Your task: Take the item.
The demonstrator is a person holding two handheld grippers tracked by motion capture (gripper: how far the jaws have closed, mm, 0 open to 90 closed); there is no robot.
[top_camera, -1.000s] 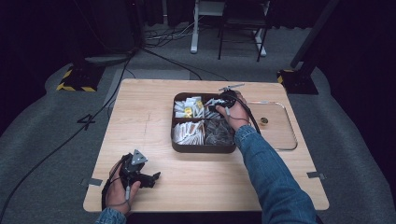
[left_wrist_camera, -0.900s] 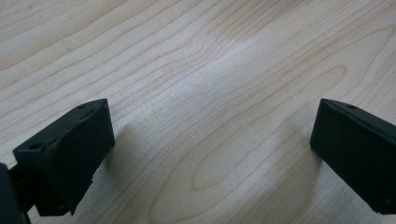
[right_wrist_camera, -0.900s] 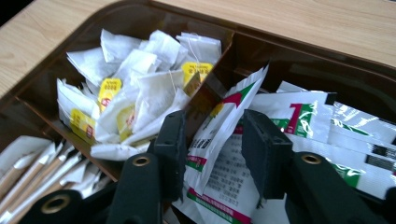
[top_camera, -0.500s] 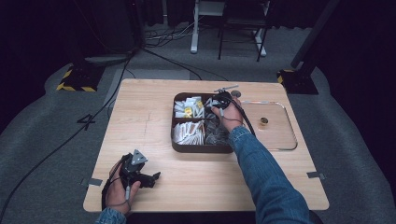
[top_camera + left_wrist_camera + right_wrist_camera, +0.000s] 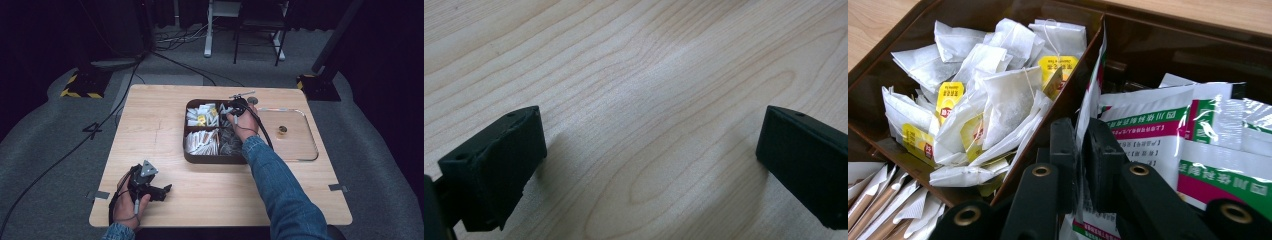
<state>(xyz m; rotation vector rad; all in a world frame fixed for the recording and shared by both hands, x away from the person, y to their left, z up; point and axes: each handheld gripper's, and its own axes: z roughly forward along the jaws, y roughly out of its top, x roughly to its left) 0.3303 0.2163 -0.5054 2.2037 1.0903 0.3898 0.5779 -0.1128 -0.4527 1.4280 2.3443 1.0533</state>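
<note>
The right gripper (image 5: 1080, 150) is reaching into the far right compartment of the brown divided tray (image 5: 189, 155), its jaws nearly closed and pinching the upper edge of a sachet (image 5: 1093, 95), a flat white packet with green and magenta print. The sachet is standing on edge between the jaws, just beside the divider wall, with more sachets of the same kind (image 5: 1198, 135) lying behind it in that compartment. An edge grip suits a thin packet that offers no other purchase.

The far left compartment is holding loose tea bags (image 5: 998, 100) with yellow tags; the near left one is holding paper sticks (image 5: 878, 200), probably sorted by kind for easy picking.

In the high view the right gripper (image 5: 235, 109) is sitting over the tray's far right corner, while a clear tray (image 5: 310, 150) with a small brass-coloured object (image 5: 282, 130) in it is lying just beside the brown one, possibly as a destination.

The left gripper (image 5: 150, 186) is resting near the desk's (image 5: 150, 125) near left edge, well apart from the trays. Its jaws are standing wide open over bare wood with nothing between them, apparently parked idle.
</note>
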